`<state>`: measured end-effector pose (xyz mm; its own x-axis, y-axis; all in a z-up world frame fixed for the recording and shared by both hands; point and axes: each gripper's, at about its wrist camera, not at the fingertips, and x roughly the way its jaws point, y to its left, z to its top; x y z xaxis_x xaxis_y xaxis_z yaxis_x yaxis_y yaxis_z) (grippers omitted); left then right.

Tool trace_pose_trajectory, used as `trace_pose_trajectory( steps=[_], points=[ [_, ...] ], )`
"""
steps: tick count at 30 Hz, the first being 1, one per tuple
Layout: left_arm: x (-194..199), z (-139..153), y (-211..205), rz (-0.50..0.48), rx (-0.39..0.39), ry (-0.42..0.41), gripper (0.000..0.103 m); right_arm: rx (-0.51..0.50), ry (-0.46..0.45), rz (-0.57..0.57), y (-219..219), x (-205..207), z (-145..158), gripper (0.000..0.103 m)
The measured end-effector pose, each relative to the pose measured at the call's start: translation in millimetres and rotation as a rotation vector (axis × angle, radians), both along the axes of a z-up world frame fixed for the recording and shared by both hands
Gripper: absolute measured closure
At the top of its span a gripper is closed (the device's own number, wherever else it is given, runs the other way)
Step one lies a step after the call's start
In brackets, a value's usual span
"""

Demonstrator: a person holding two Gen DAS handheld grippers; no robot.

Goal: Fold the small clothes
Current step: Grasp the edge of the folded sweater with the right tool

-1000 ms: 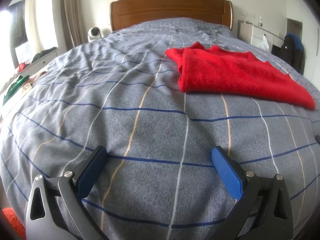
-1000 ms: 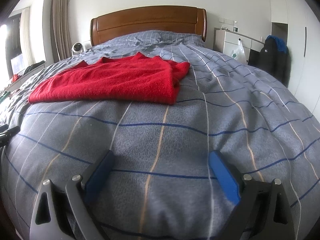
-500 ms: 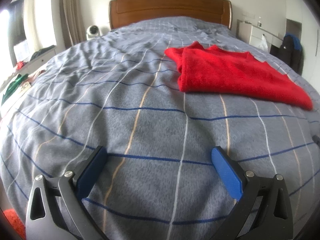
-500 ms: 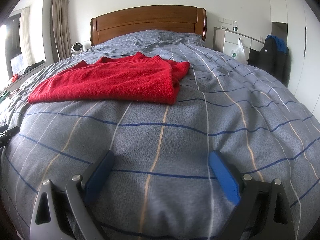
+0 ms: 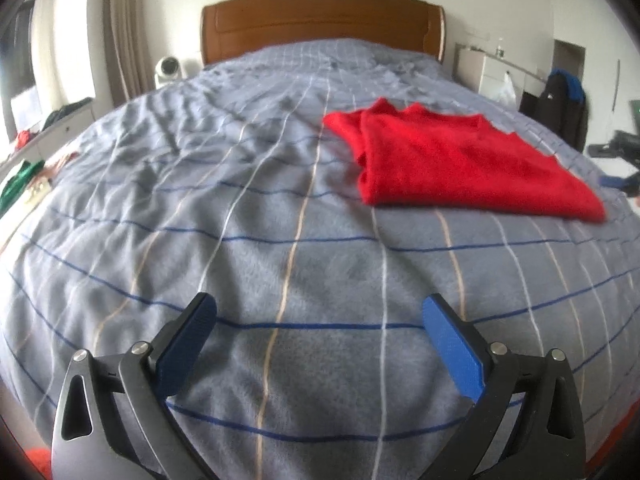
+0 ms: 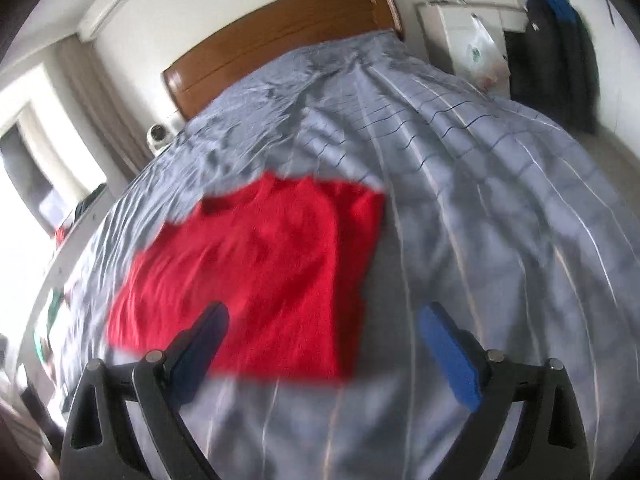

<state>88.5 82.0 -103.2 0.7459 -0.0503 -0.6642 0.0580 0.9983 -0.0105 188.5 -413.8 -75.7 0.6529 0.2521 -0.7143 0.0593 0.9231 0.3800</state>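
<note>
Grey checked bedding with blue, white and tan lines (image 5: 248,216) covers the whole bed in the left wrist view, up to a brown wooden headboard (image 5: 320,20). The folded red knitted sweater (image 5: 460,160) lies flat toward the bed's right edge, well apart from the left gripper (image 5: 316,324), which hangs over bare bedding near the foot edge with its blue pads spread and nothing between them. A white round appliance (image 5: 168,68) sits by the headboard's left corner; a white cabinet (image 5: 488,68) and a dark jacket (image 5: 560,104) stand beyond the right edge.

From the right wrist, a blurred view, the right gripper (image 6: 324,324) hovers just at the sweater's (image 6: 260,272) near edge, jaws wide but closing, no cloth pinched yet. A good next fold likely means pinching one near corner cleanly, both layers together, while the left gripper takes the other. Nothing on the bedding blocks either approach.
</note>
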Motion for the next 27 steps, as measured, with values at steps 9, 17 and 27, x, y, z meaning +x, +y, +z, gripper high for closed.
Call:
trace_pose_trajectory(
  steps=[9, 17, 27],
  points=[
    [-3, -3, 8, 0.005, -0.01, 0.015, 0.001, 0.023, 0.218, 0.009, 20, 63, -54, 0.08],
    [4, 1, 29, 0.043, -0.078, 0.014, 0.001, 0.092, 0.09, 0.094, 68, 66, 41, 0.093],
    [5, 0, 39, 0.057, -0.086, 0.021, 0.001, 0.002, 0.105, 0.379, 279, 103, 47, 0.093]
  ],
)
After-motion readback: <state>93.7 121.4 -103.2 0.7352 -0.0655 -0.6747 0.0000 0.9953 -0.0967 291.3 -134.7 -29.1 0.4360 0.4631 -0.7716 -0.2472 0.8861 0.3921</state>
